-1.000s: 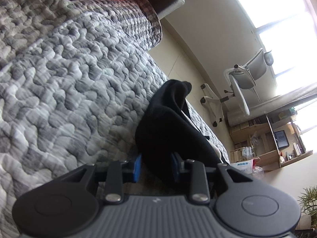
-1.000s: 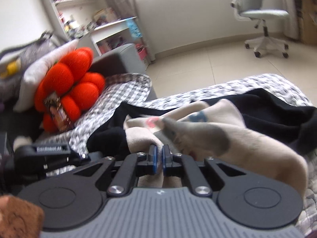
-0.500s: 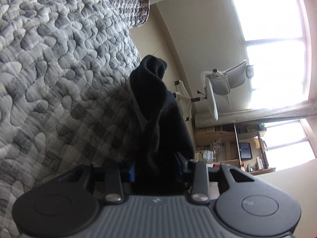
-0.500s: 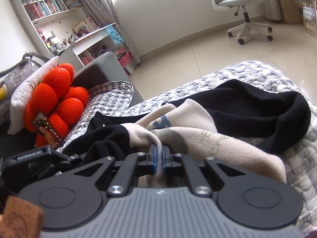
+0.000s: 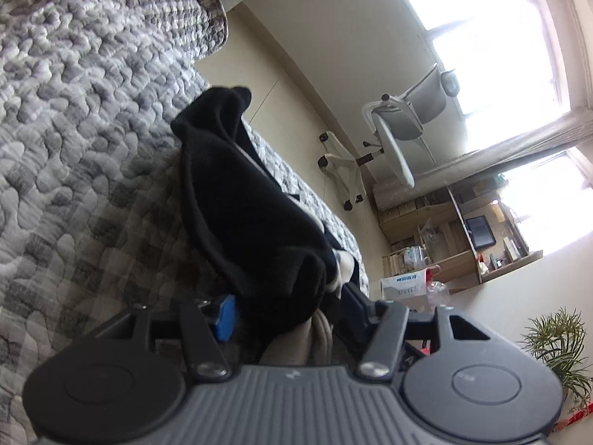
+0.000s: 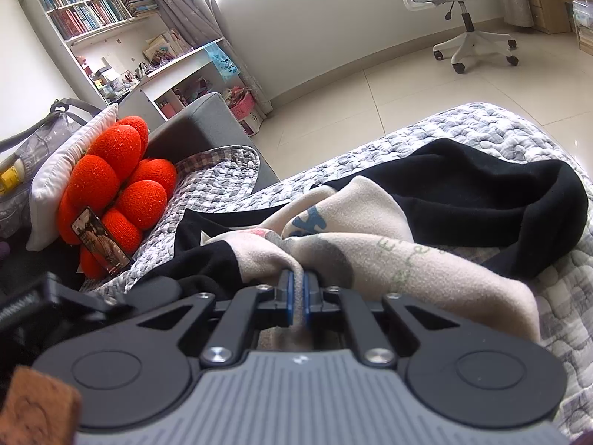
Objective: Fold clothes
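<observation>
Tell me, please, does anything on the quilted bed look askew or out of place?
Yes: the black-and-beige garment lies bunched in a rumpled heap on the quilt, not yet folded. A phone leans against the orange cushion, unrelated to the folding.

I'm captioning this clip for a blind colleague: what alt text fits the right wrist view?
The right gripper is shut on beige fabric of a beige-and-black garment crumpled on a grey quilted bed cover. Beyond it are an orange cushion, bookshelves and a white office chair.
</observation>
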Tool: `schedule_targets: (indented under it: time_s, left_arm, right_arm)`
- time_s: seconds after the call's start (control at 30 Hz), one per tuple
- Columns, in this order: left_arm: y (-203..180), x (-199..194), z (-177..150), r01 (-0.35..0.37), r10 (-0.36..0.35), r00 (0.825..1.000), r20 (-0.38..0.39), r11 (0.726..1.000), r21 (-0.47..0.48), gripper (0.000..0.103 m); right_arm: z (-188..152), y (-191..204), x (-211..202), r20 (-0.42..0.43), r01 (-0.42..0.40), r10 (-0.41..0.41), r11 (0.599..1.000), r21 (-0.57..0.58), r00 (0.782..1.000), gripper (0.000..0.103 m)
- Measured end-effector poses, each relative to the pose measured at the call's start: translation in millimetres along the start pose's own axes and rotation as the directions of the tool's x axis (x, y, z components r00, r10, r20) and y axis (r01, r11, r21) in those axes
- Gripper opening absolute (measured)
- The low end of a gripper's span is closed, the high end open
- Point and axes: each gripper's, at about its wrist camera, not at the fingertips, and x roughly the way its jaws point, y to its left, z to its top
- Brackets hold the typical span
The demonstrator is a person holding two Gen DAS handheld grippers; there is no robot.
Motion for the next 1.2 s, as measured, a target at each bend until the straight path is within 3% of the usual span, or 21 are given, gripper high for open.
schedule_targets:
  time_s: [0.07,0.13,0.2,0.23,0.27,0.37,0.5,0.6,0.73,0.9,1.07,1.2]
  left_arm:
    - [2,9,-5,-0.01,0.01,1.0,-0.018,1.0,-0.006,0.058]
    - [2,16,-7,-0.046,0.046,0.999,0.011,0.999,0.0,0.054]
    - [4,20,-7,-0.072,0.073,0.997,0.04,0.997,-0.01,0.039]
    - [6,21,-7,-0.077,0.078,0.996,0.05,0.997,-0.023,0.021]
    - [8,20,-6,-0.084,0.086,0.994,0.061,0.996,-0.036,0.016]
    - [8,10,-4,-0.124,0.128,0.986,0.108,0.991,-0.042,0.013]
    - [3,-17,4,-0.189,0.185,0.957,0.224,0.982,-0.002,0.012]
    - [2,-43,13,-0.242,0.224,0.918,0.327,0.97,0.013,0.011]
    - [1,-80,32,-0.333,0.268,0.84,0.471,0.941,0.06,0.01]
    - [9,-114,59,-0.441,0.323,0.742,0.587,0.895,0.065,0.01]
    - [21,-136,80,-0.501,0.359,0.685,0.634,0.864,0.052,0.01]
    - [31,-152,93,-0.553,0.39,0.626,0.676,0.833,0.031,0.01]
  right_arm:
    - [0,0,0,-0.002,-0.002,0.002,1.0,0.002,1.0,0.006]
    - [0,0,1,-0.004,-0.002,0.002,1.0,0.003,1.0,0.006]
    - [-1,1,1,-0.005,-0.002,0.002,1.0,0.005,1.0,0.006]
    - [-1,1,1,-0.008,-0.004,0.004,1.0,0.006,1.0,0.006]
    - [-1,1,1,-0.01,-0.007,0.007,1.0,0.008,1.0,0.007]
    - [-2,2,1,-0.018,-0.022,0.022,1.0,0.006,1.0,0.007]
    - [-4,6,-1,-0.027,-0.06,0.06,0.998,0.017,0.998,0.007]
    - [-5,11,-3,-0.036,-0.101,0.102,0.994,0.033,0.994,0.007]
    - [-8,20,-6,-0.043,-0.129,0.131,0.991,0.035,0.99,0.007]
    - [-12,36,-9,-0.062,-0.189,0.19,0.982,0.016,0.98,0.007]
    - [-21,59,-5,-0.099,-0.276,0.275,0.961,0.005,0.956,0.006]
    - [-27,81,2,-0.114,-0.33,0.327,0.944,-0.003,0.938,0.006]
